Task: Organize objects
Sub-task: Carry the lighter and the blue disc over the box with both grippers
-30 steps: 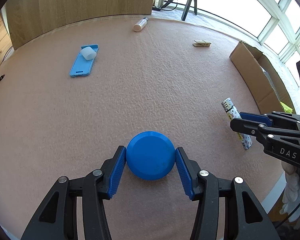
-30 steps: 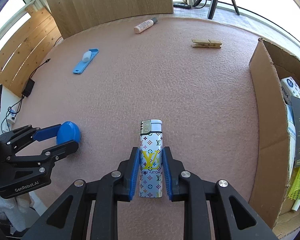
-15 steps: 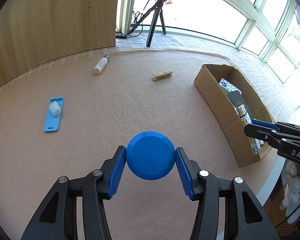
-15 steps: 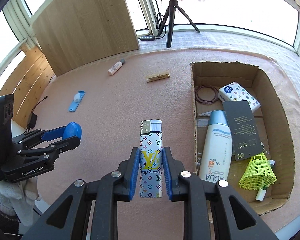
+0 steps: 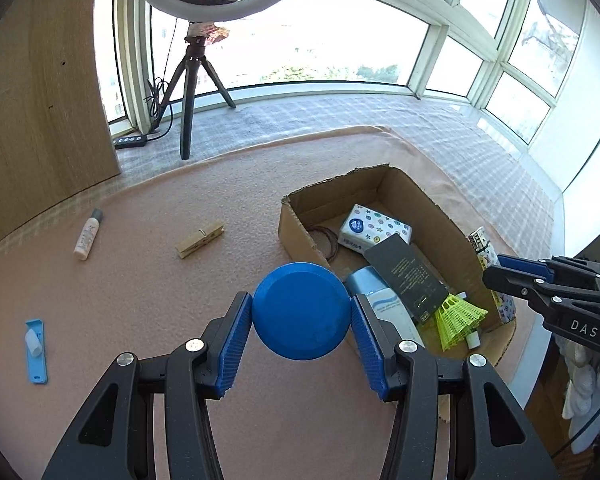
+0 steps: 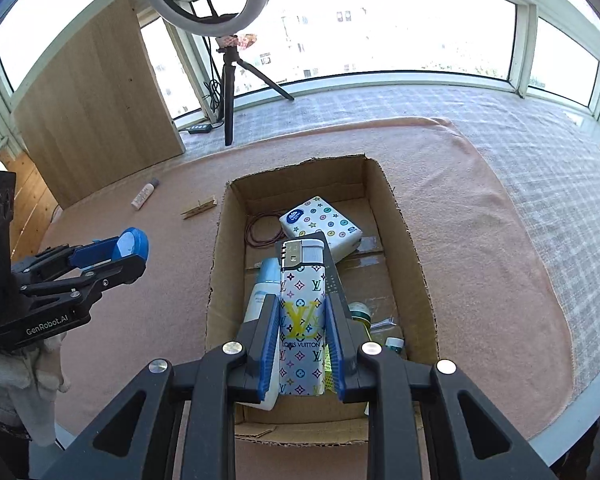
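Transport step, judged from both loads hanging in the air by the cardboard box (image 6: 416, 264). Right claw (image 6: 302, 344) pinching a lighter (image 6: 302, 320) above the box's near end, over a sunscreen tube (image 6: 260, 304) and a black card (image 5: 406, 276); left claw (image 5: 300, 322) pinching a blue disc (image 5: 300, 316) just outside the box's left wall, above the pink-covered counter (image 5: 140, 300). Next move, probably: lowering the lighter into a free patch of box floor and spreading the pads, then carrying the disc over the wall and doing likewise. Lighter: slim, upright in the grip, white with coloured monogram print, metal cap on top. Disc: round, matte blue, flat face to the camera, gripped across its width. Left out on the counter: clothespin (image 5: 200, 238), small bottle (image 5: 87, 234), light-blue case (image 5: 36, 350).
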